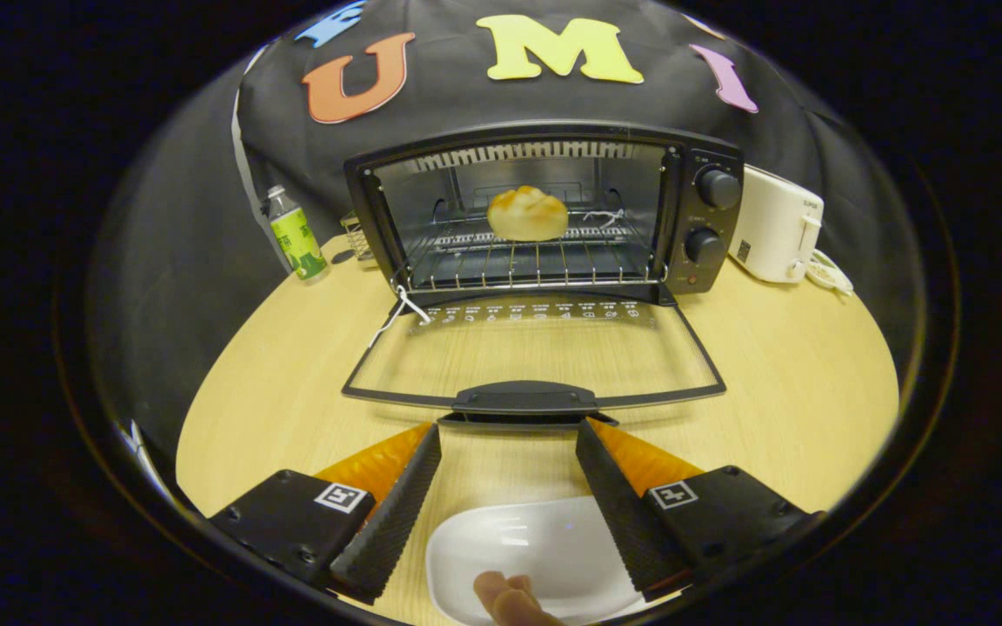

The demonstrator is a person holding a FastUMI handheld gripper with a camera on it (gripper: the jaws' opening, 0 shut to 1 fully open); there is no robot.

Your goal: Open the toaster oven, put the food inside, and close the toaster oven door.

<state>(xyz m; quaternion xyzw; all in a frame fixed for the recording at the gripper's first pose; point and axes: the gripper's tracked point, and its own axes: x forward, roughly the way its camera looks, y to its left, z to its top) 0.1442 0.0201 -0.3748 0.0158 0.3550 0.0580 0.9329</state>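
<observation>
The black toaster oven (710,217) stands on the wooden table beyond the fingers, its glass door (532,358) folded down flat toward me. A round golden bread roll (527,213) rests on the wire rack (527,261) inside. The door's black handle (525,398) lies just ahead of my fingertips. My gripper (508,435) is open, its fingers spread wide with nothing between them. Below the fingers sits a white dish (536,552), bare, with a person's fingertips (505,600) at its near rim.
A green-labelled bottle (297,235) stands left of the oven beside a small wire holder (360,236). A white toaster (778,224) with its cord sits to the right. A white string (398,310) hangs at the door's left hinge.
</observation>
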